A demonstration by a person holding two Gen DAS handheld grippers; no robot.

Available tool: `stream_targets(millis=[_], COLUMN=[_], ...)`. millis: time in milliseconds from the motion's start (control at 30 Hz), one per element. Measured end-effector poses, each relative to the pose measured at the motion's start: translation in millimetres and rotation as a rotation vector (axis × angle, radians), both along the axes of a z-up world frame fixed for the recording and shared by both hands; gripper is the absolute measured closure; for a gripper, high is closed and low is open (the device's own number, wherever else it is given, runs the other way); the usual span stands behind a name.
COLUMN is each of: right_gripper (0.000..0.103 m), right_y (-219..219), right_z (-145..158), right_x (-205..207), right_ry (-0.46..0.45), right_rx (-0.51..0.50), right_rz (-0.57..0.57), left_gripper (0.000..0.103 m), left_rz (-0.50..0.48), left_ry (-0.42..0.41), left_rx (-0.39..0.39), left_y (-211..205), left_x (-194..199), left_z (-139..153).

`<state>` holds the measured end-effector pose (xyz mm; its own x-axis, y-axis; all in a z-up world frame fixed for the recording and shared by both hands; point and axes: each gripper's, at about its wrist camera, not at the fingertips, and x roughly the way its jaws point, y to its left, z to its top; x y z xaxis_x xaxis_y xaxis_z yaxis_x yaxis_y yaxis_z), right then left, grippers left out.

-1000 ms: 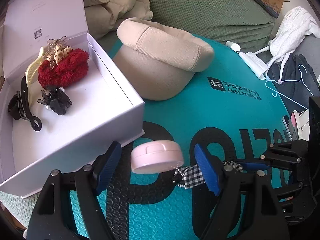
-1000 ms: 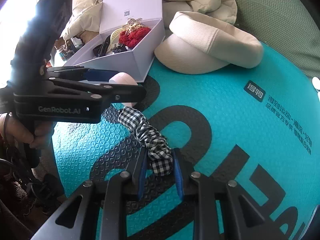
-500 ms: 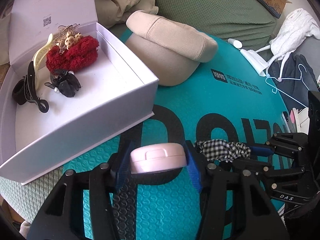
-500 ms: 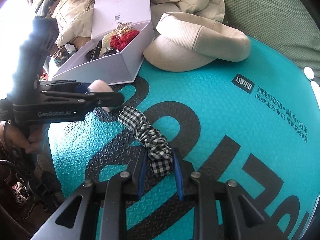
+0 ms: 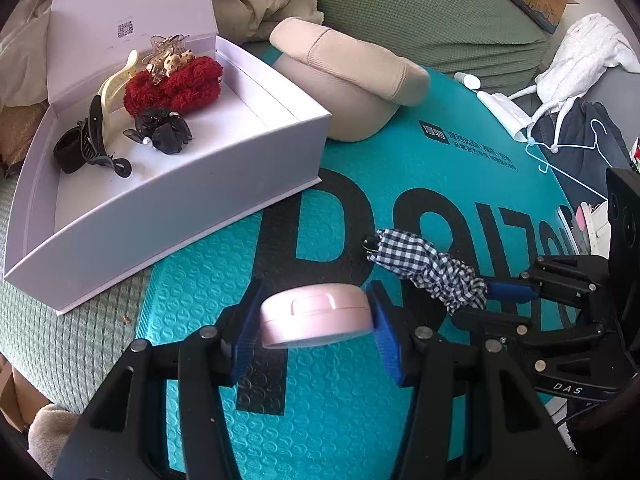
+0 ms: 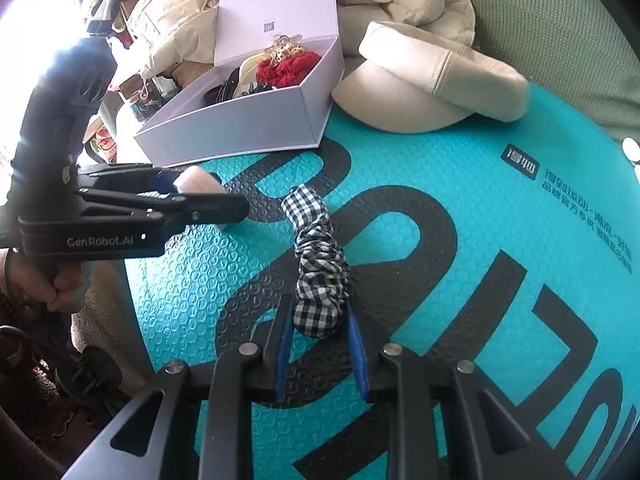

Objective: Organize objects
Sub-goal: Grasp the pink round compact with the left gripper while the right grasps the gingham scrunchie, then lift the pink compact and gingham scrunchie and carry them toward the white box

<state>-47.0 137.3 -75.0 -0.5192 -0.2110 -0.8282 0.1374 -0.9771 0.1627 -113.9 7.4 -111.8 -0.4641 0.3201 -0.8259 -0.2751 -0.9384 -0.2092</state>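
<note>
Between the left tongs [image 5: 316, 322], pink compact [image 5: 316, 316]; gingham scrunchie [image 6: 318, 276] in the right tongs [image 6: 320, 344].

one box [image 5: 168, 216], one cap [image 5: 352, 92], one pink compact [image 5: 316, 316], one checked scrunchie [image 5: 428, 268], two grippers, one teal mat [image 5: 400, 184].

Pink round compact [image 5: 316, 314] sits between blue pads [image 5: 386, 338] of the black left hand-held gripper [image 5: 314, 336]. Scrunchie [image 6: 318, 268]: black-and-white gingham check, lying on a teal embossed mat [image 5: 400, 184] with large black lettering. White box [image 5: 168, 200] at 10 o'clock from the compact holds a red fuzzy scrunchie [image 5: 174, 86], a black clip [image 5: 90, 140], a cream clip [image 5: 114, 82] and a black sheer bow [image 5: 164, 130]. Beige cap [image 5: 352, 92] at 12 o'clock. Green textured cover [image 5: 420, 12] beyond.
</note>
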Motion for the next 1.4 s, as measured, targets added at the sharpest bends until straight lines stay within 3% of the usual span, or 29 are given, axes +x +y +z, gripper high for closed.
stream_targets(millis=[100,133,467,600,833,1067,1167,1300,1367,1400], right_gripper=[0.054,0.053,0.053,0.053,0.049,0.049,0.049,0.056,0.068,0.080], right_y=[-6.2,-8.0,-23.4,-24.8,-29.2,-31.9,-31.6,-30.9,-31.2,-31.1], right_z=[1.1,1.5,-6.4,-7.9,-9.3,-10.5,-10.4,-10.4,-9.5,-9.2], right_x=[-2.3,-2.9,-15.2,-16.9,-17.3,-17.6,-16.9,-14.8,-14.9,-14.9], right_ry=[0.023,0.035,0.113,0.119,0.125,0.125,0.122,0.123,0.122,0.123], right_rx=[0.038,0.045,0.117,0.116,0.138,0.146,0.147,0.145,0.150,0.148], right_rz=[-0.009,-0.009,-0.051,-0.047,-0.049,-0.076,-0.074,-0.072,-0.075,-0.075], left_gripper=[0.053,0.053,0.053,0.047,0.040,0.040,0.042,0.054,0.054,0.054], left_rz=[-0.021,-0.026,-0.032,-0.024,-0.012,-0.016,-0.041,-0.028,-0.025,-0.025], left_ry=[-0.002,-0.004,-0.001,0.017,0.075,0.114,0.137,0.168,0.162,0.162], left_rx=[0.022,0.029,0.056,0.067,0.028,0.007,-0.039,-0.061,-0.038,-0.033], left_y=[-4.7,-6.6,-18.3,-17.9,-10.3,-7.7,-4.1,-7.2,-10.5,-11.4], left_x=[7.2,9.8,27.4,27.0,30.3,38.2,41.8,47.1,46.5,46.4], left_z=[-0.5,-0.8,-6.2,-7.8,-11.4,-13.7,-13.8,-15.1,-14.4,-14.3])
